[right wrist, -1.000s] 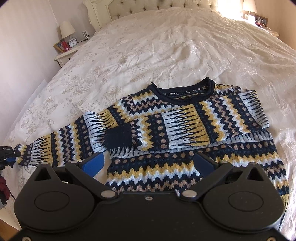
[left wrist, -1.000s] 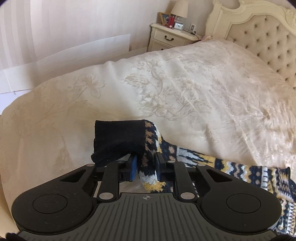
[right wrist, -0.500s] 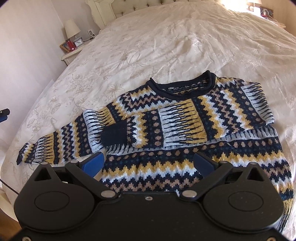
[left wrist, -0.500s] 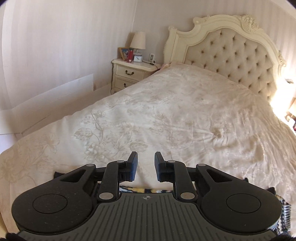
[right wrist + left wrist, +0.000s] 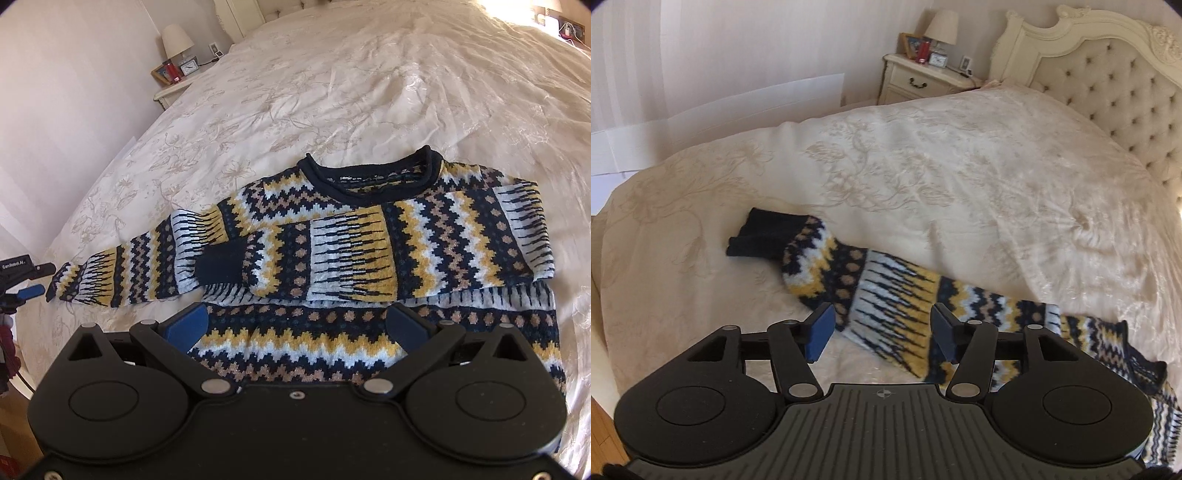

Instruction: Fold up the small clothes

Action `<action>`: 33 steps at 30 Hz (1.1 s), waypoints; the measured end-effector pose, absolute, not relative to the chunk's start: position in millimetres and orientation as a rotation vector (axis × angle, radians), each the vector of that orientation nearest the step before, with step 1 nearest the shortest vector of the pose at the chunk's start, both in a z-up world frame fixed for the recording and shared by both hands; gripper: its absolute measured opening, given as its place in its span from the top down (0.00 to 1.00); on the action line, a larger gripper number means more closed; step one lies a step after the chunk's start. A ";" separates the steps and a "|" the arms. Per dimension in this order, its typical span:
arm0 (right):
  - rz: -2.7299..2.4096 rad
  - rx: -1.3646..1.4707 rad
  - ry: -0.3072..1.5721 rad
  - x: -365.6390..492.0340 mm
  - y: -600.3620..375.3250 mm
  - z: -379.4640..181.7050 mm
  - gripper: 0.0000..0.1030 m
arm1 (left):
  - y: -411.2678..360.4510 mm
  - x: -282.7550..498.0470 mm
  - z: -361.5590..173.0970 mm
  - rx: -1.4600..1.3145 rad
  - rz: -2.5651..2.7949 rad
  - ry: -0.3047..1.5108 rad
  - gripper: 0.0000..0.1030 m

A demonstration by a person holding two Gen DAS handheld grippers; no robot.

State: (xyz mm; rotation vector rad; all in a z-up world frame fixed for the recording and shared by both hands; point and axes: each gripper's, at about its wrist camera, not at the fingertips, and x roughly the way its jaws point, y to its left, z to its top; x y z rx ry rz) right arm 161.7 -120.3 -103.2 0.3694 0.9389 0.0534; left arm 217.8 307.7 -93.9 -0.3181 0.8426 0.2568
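A navy, yellow and white patterned knit sweater (image 5: 369, 258) lies flat on the bed, collar away from me. One sleeve is folded across the chest, its dark cuff (image 5: 221, 264) near the middle. The other sleeve (image 5: 894, 295) stretches out to the left, its dark cuff (image 5: 764, 236) at the far end. My left gripper (image 5: 882, 332) is open and empty, just above this sleeve. It also shows in the right wrist view (image 5: 26, 280) beside the sleeve end. My right gripper (image 5: 295, 328) is open and empty over the sweater's lower body.
A cream floral bedspread (image 5: 960, 166) covers the bed. A tufted headboard (image 5: 1126, 85) stands at the back. A nightstand (image 5: 923, 77) with a lamp, clock and photo frame stands beside the bed. Wooden floor (image 5: 602, 424) shows past the bed's left edge.
My left gripper was shut on the sleeve near its cuff, let it go, lifted, and now hovers open over the sleeve. The sleeve lies flat. The right gripper has barely moved.
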 end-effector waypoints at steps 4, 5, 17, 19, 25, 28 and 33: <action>0.031 0.379 0.932 163.3 -104.8 -101.5 0.01 | 340.6 229.8 -108.2 -0.330 0.281 0.885 0.44; 0.023 0.386 0.931 163.7 -100.5 -101.7 0.01 | 348.6 234.9 -113.1 -0.331 0.283 0.899 0.44; -0.028 0.379 0.933 167.0 -55.2 -95.7 0.01 | 378.4 284.3 -158.8 -0.350 0.225 0.964 0.47; -0.042 0.379 0.940 168.1 -55.0 -96.5 0.01 | 378.2 284.3 -156.8 -0.326 0.264 0.932 0.74; -0.052 0.395 0.963 171.0 -65.2 -103.1 0.01 | 372.2 275.7 -132.1 -0.357 0.220 0.863 0.92; -0.037 0.400 0.974 171.7 -71.5 -108.9 0.01 | 356.4 272.2 -100.9 -0.332 0.177 0.809 0.92; 0.006 0.427 0.989 171.3 -86.9 -120.6 0.01 | 312.3 264.2 -40.9 -0.276 0.083 0.693 0.92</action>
